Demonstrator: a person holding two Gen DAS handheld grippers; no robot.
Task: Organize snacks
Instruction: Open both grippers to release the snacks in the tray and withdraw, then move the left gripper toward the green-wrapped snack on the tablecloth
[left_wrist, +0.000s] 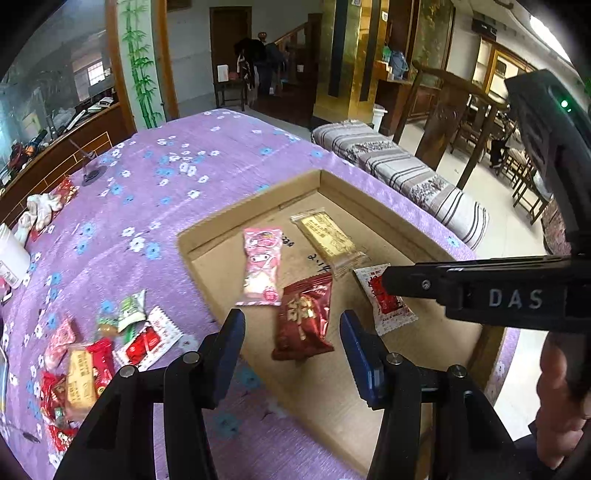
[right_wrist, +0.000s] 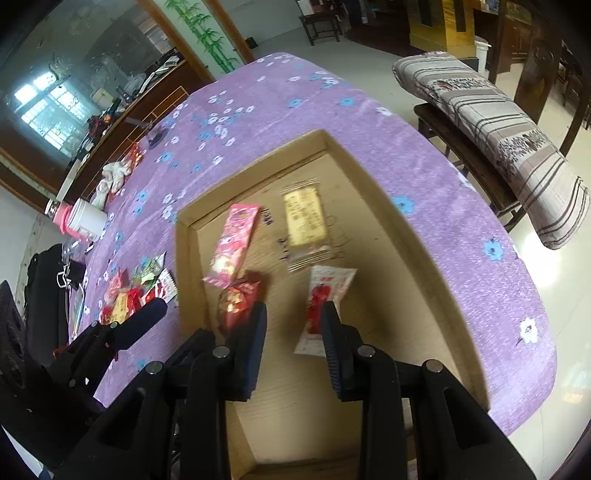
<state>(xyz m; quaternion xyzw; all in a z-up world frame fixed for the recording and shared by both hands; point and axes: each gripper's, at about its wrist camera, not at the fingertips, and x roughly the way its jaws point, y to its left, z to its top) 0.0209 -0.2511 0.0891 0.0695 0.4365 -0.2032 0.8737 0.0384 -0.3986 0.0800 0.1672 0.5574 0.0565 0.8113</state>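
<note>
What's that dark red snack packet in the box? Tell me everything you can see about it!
The dark red snack packet is a shiny, crinkly wrapper, probably foil or plastic, with pale lettering on its front and sealed ends. It looks puffy and unopened. It lies flat on the floor of the cardboard box, a little tilted. Its top corner touches or overlaps the pink packet beside it. The left gripper hangs open above it, and neither of its fingers grips it.

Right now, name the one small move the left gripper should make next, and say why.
Probably swing the left gripper left toward the snack pile on the purple cloth and pick one up. Its jaws are open and empty, four packets already lie in the cardboard tray, and the pile remains unsorted.
</note>
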